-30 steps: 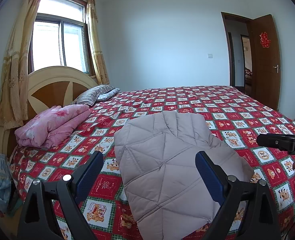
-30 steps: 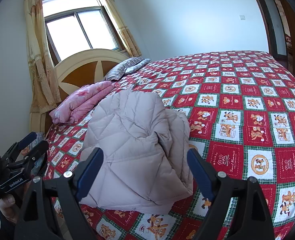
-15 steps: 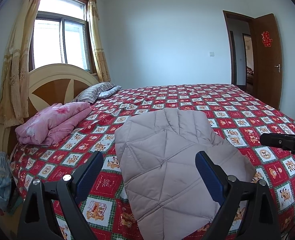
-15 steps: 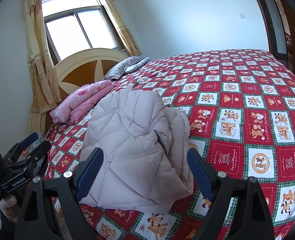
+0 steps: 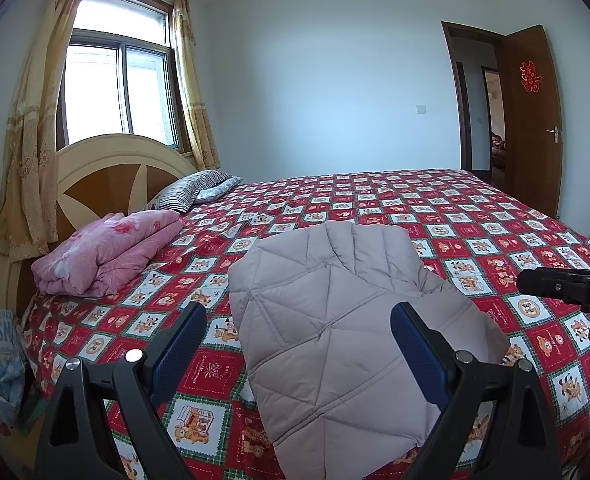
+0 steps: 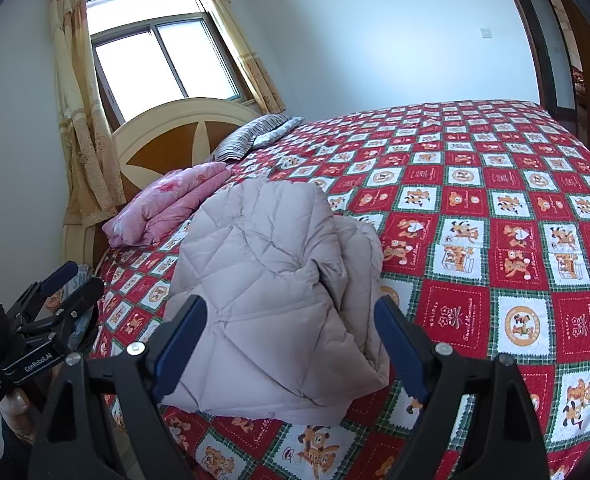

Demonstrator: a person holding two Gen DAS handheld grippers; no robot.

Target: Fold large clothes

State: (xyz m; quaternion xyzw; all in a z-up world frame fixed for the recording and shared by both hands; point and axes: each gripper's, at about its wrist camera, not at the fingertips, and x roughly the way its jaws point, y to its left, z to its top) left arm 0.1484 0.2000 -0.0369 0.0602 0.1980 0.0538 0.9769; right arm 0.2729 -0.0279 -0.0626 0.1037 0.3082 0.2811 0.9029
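A pale grey quilted down jacket (image 5: 335, 320) lies folded into a thick rectangle near the front edge of the bed; it also shows in the right wrist view (image 6: 271, 288). My left gripper (image 5: 299, 344) is open and empty, held above and in front of the jacket without touching it. My right gripper (image 6: 287, 340) is open and empty, also held in front of the jacket. The right gripper's body shows at the right edge of the left wrist view (image 5: 567, 288), and the left gripper shows at the left of the right wrist view (image 6: 51, 312).
The bed has a red checked cartoon bedspread (image 5: 475, 216). A folded pink quilt (image 5: 103, 252) and a striped pillow (image 5: 191, 192) lie by the wooden headboard (image 5: 107, 172). Clothes hang at the bed's left side (image 5: 3, 360). An open brown door (image 5: 535, 120) stands at the right.
Both grippers have drawn back and risen slightly from the jacket, staying open. The jacket has not moved.
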